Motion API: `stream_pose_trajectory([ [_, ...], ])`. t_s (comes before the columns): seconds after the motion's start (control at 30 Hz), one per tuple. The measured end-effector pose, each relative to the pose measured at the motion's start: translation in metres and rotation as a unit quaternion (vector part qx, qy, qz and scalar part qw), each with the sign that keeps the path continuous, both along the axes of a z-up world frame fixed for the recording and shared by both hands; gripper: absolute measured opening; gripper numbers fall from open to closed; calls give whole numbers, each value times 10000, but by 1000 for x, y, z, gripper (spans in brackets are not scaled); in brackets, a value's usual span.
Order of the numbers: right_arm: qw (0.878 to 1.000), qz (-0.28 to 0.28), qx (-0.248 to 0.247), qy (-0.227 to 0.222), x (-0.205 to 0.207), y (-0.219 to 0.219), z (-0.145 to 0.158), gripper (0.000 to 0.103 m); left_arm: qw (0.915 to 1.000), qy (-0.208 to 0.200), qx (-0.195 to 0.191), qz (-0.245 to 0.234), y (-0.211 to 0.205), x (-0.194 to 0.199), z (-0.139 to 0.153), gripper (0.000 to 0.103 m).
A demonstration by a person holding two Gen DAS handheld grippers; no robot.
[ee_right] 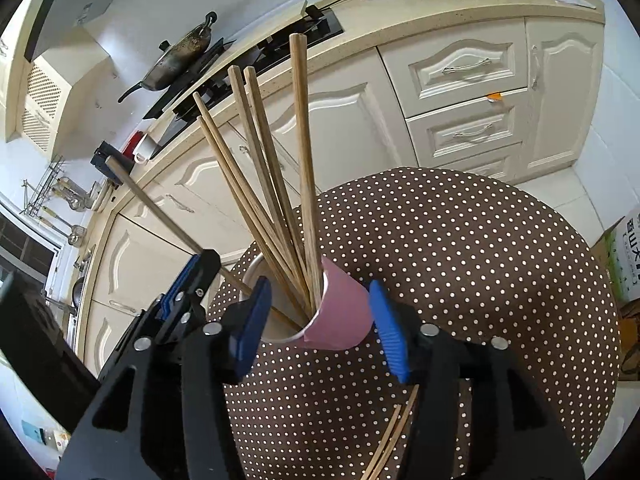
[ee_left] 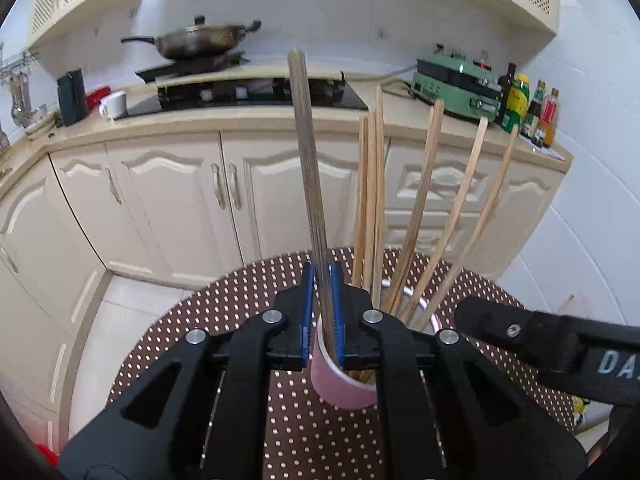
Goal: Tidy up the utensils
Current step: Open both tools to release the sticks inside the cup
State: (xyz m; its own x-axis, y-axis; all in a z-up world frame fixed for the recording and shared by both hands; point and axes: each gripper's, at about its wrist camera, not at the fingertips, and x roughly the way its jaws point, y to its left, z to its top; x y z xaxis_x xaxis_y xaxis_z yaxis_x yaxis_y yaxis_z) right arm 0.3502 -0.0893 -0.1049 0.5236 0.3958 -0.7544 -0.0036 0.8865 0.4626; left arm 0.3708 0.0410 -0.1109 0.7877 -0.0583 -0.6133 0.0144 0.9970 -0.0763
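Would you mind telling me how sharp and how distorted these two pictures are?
Left wrist view: the counter bows strongly, corners black; the chopstick shut in the left gripper looks blurred, the others crisp. Right wrist view: same fisheye curve, kitchen tilted; the chopsticks in the pink cup are sharp; daylight even, no harsh glare.

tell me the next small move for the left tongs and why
Probably open the left tongs: they are shut on a chopstick whose lower end already sits inside the pink cup with the others, and the right tongs stand open beside it.
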Motion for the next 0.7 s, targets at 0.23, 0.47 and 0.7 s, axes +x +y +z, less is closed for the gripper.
stream_pose_trajectory([
  [0.23, 9996, -70, -278, -76, -10, -2, 3, 59, 9998, -82, 137, -73, 0, -10, 1, 58],
  [0.47, 9993, -159, -321, -74, -19, -5, 3, 60, 9996, -100, 248, -116, -3, -17, 7, 58],
  [0.7, 9989, -201, -399, -111, -30, -8, 7, 62, 9994, -133, 278, -139, -4, -26, 11, 58],
])
